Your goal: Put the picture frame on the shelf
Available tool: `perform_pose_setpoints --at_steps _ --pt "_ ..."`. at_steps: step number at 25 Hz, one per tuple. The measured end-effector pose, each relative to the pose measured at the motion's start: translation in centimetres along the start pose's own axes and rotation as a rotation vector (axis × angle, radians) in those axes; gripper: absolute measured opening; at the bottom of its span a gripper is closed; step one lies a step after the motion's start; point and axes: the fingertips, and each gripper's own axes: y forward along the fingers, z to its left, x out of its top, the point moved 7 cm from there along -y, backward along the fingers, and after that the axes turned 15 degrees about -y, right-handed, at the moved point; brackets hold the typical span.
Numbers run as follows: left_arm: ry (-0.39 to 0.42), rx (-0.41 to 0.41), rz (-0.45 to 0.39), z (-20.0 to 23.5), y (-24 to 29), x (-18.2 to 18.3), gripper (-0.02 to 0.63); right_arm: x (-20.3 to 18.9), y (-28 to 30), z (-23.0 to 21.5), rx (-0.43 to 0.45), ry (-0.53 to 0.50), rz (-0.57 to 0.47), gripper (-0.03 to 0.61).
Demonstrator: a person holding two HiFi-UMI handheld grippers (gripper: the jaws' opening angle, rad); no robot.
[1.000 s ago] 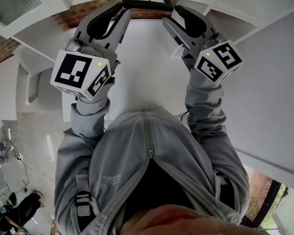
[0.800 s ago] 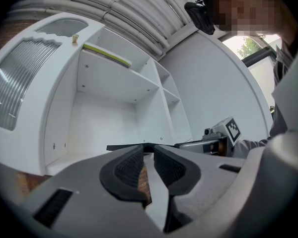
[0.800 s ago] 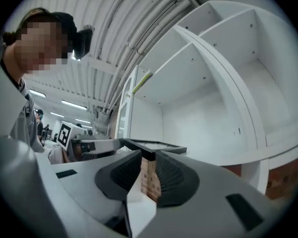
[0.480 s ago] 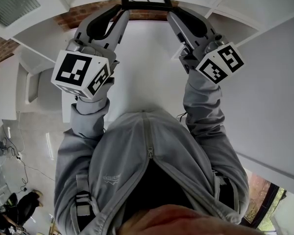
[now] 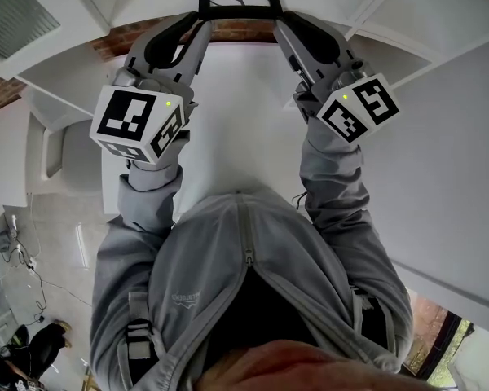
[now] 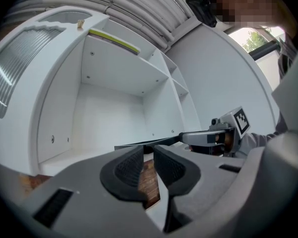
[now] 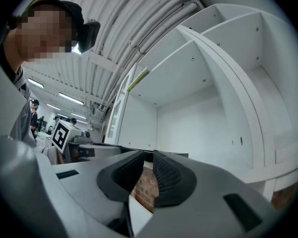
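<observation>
Head view: left hand-held gripper, right hand-held gripper each clamp black picture frame edge.

Frame cut off
The picture frame runs past the head view's top edge; in both gripper views jaws hide most of it.

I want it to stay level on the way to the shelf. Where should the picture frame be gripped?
Grip the picture frame by its near bar, at both ends, coming from the person's side. The bar is thin and the frame wide, so two spaced grips should limit tilting. The left gripper and right gripper hold it so.
</observation>
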Motion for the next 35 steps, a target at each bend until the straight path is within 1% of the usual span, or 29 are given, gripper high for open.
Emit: perform_pose_setpoints --at_steps 10,18,32,35 --pt "0.021 0.020 0.004 1.1 1.6 -1.0 0.067 -1.7 0.9 -0.9 -0.022 -0.006 -0.002 0.072" --pt "0.069 0.052 0.012 0.9 2.0 -1.2 0.067 -1.9 0.9 -0.7 -0.061 -0.047 0.025 0.072" --pt "0.145 0.108 0.036 0.7 2.7 -1.4 0.069 -2.0 1.7 -0.3 -0.142 -0.204 0.150 0.072" --pt "0.146 0.119 0.038 0.7 2.7 -1.3 0.090 -1.8 1.7 -0.2 -0.154 -0.224 0.160 0.074"
